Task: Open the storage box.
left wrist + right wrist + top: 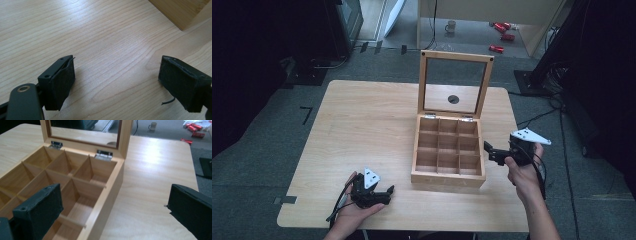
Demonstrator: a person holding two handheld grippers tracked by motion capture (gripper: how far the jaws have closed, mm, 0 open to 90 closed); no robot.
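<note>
A: Count it off for me. What have you got?

B: You have one box with nine compartments, three rows of three, and every one is bare wood inside. One lid, a wooden frame round a clear pane, stands upright at the far edge of the box on two metal hinges. You hold two grippers.

A: Where's the box?

B: It stands on the surface, a pale wood-grain top. Beyond the box, past the far edge of the surface, the grey floor carries one mug and a few red cans. Dark equipment stands to both sides of the room.

A: And your grippers against the box?

B: Your left gripper is near the box's front left corner, low over the surface, jaws apart with nothing but bare wood between them. In the left gripper view a corner of the box shows at upper right. Your right gripper is just beside the box's right wall, jaws wide apart and empty. In the right gripper view one jaw hangs over the compartments and the other lies outside the wall.
</note>
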